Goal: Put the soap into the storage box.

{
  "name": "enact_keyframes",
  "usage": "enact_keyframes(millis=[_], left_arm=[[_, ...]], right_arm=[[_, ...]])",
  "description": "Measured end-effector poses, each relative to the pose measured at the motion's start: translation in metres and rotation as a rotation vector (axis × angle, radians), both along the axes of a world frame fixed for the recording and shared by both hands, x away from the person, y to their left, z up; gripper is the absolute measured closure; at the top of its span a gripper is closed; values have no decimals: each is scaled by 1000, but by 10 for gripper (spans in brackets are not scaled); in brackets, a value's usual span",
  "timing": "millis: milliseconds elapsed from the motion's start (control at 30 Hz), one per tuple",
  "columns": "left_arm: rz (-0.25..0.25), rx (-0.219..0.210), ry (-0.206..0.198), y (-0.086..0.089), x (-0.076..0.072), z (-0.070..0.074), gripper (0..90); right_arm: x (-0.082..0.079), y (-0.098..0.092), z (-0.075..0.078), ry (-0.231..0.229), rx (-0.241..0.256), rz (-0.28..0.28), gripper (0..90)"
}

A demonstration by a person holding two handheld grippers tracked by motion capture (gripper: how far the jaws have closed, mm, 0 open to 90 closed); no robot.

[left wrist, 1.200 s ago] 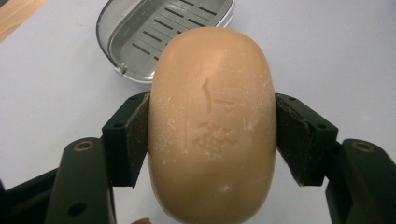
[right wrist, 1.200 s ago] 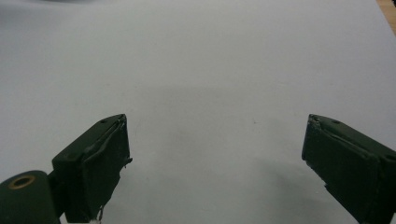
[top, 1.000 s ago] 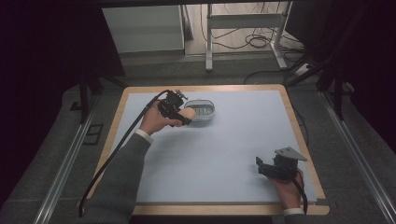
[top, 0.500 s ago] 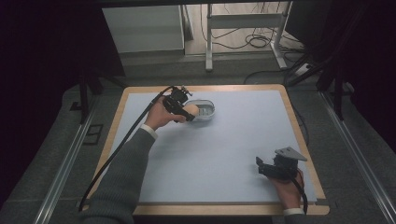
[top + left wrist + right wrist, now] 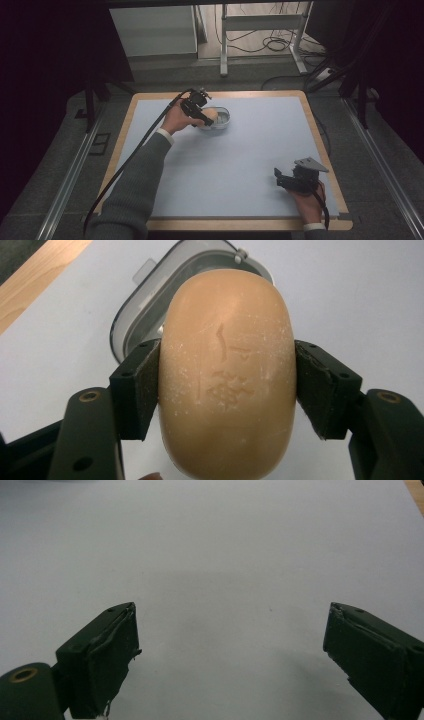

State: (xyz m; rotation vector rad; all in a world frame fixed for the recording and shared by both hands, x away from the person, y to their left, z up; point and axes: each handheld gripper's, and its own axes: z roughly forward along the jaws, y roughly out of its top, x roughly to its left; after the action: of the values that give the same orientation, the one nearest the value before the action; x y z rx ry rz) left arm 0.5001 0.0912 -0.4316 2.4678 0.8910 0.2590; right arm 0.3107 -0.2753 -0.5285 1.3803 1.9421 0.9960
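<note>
- Left gripper [image 5: 227,385] pinched the tan oval soap bar [image 5: 227,375] above the grey plastic soap dish [image 5: 150,305], upper centre of the high view.
- Right gripper [image 5: 230,650], fingers spread, rested on the pale blue table [image 5: 240,165] at lower right, well apart.

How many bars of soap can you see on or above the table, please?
1: the soap bar is clamped between the left gripper fingers, above the grey dish at the far side of the table. None seems hidden.
</note>
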Motion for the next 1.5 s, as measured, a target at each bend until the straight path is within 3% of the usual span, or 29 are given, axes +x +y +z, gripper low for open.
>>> enact_keyframes(millis=[167, 300, 400, 600, 767, 900, 1033, 1067, 1300, 1500], left_arm=[[-13, 18, 5, -6, 8, -5, 325], [-25, 6, 5, -9, 13, -7, 325], [-32, 30, 9, -13, 20, -9, 325], [-18, 21, 24, -14, 29, -15, 324], [-11, 31, 36, -14, 33, -21, 324], [-6, 35, 49, -14, 36, -26, 324], [5, 22, 45, -15, 38, -28, 317], [11, -17, 47, -14, 38, -27, 309], [-6, -26, 40, -13, 31, -18, 260], [-10, -62, -2, 2, 7, -3, 250]], right_arm=[[0, 0, 0, 1, -4, -2, 80], [0, 0, 0, 2, -5, -2, 80], [0, 0, 0, 0, -4, -4, 80], [0, -2, 0, 9, 22, -6, 80], [1, -1, 0, 4, 3, -3, 80], [1, -3, 0, 8, 28, -11, 80], [1, -3, 0, 9, 23, -12, 80], [1, -2, 0, 8, 24, -12, 80], [1, -3, 0, 10, 26, -12, 80], [1, -2, 0, 9, 22, -12, 80]])
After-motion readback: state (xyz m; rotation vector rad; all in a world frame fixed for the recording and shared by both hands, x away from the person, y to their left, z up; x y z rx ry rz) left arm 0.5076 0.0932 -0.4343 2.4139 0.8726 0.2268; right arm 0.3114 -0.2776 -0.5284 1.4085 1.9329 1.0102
